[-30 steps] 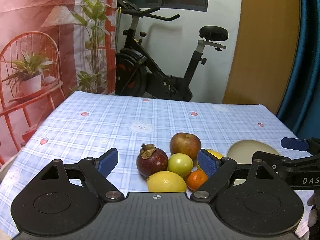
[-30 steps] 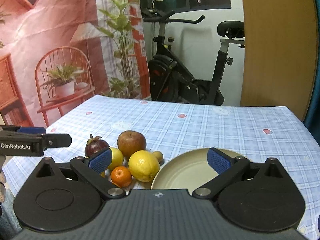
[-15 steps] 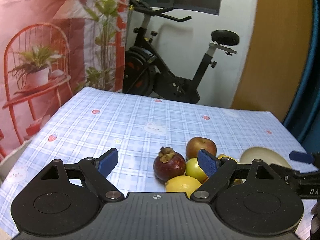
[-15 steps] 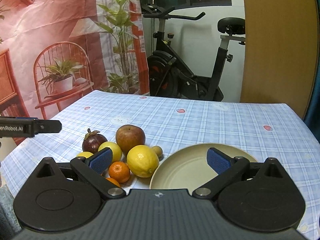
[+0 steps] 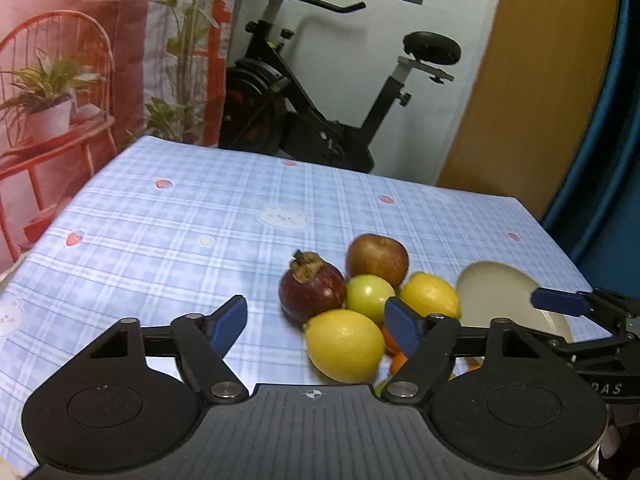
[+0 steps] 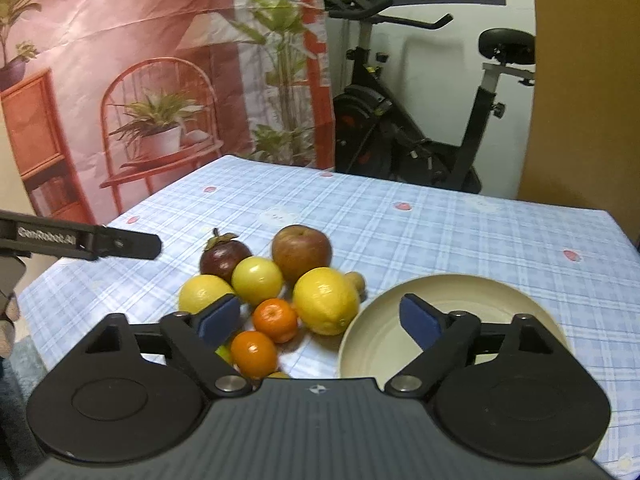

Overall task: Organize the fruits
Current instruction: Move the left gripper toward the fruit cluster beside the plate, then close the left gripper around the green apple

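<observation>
Beside plate (image 6: 452, 292), lemon (image 6: 326, 300) lying crosswise

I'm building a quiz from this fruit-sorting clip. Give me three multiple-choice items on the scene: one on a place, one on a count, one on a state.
1. Where does the apple sit in the fruit cluster?
A. at the far side
B. on the plate
C. nearest the camera

2. How many small orange citrus fruits show in the right wrist view?
A. none
B. two
C. five

3. What is on the plate?
A. a lemon
B. the mangosteen
C. no fruit

Answers:
1 A: the apple lies behind the yellow-green fruit, beside the mangosteen.
2 B: one orange sits just behind another.
3 C: the visible plate surface is bare; the large lemon rests on the tablecloth beside its rim.
</observation>
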The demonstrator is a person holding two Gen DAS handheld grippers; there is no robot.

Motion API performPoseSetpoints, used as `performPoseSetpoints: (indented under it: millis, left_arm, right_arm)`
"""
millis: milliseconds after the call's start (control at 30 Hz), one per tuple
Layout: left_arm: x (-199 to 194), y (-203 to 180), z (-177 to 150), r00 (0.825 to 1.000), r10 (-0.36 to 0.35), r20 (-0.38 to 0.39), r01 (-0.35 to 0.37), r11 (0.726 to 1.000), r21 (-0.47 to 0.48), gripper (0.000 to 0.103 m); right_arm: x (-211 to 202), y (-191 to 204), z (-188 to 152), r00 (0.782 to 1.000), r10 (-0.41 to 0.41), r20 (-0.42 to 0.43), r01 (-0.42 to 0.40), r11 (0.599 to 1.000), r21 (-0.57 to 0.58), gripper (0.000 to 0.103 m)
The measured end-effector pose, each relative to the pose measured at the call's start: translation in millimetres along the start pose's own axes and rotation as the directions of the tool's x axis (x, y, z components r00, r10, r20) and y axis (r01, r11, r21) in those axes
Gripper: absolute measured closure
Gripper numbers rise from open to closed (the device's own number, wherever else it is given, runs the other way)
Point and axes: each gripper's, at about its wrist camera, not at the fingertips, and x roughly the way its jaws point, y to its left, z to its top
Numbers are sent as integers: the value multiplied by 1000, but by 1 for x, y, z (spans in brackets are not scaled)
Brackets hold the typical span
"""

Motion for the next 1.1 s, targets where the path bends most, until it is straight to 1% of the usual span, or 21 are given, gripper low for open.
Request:
performPoseSetpoints:
  millis: [67,233,333,467,567,667,767,833,933,1000,1100]
  left_arm:
    - [0,-2,-3,1000,-18,-8,18,1000,5,32]
    - [1,-12,-10,998,-54,-34,55,998,41,34]
    - [-1,-17,-13,997,-70,-31,72,995,62,40]
    - [0,-15,-13,996,-78,-34,80,995,54,41]
    - [1,-14,-14,995,-89,-44,91,995,41,41]
    - [5,-12,-16,992,-108,-64,109,994,20,41]
    - [10,-8,-17,989,-121,-84,121,993,-4,44]
    - [13,-6,-18,987,-129,-96,128,992,-17,49]
    - [17,-5,-20,982,-148,-113,146,989,-32,49]
    - [20,-4,-22,978,-166,-124,163,986,-36,49]
    - [24,-4,-25,970,-194,-147,190,981,-38,49]
  right_arm:
    - [0,-2,0,1000,19,-9,-19,1000,6,22]
    - [-2,-2,-2,997,56,-45,-56,998,16,28]
    - [-6,-1,-6,994,77,-71,-76,997,12,35]
    - [-10,-3,-12,992,89,-88,-87,996,30,44]
    - [-10,-2,-14,991,102,-89,-99,994,37,45]
    - [-5,6,-11,987,126,-104,-126,992,4,46]
    - [7,17,-8,973,176,-152,-186,981,-50,48]
    - [17,26,-8,959,204,-195,-223,971,-83,50]
    - [32,38,-8,935,244,-259,-280,953,-112,51]
    - [41,44,-10,921,254,-294,-300,946,-120,52]
    - [52,44,-12,907,257,-332,-309,945,-111,53]
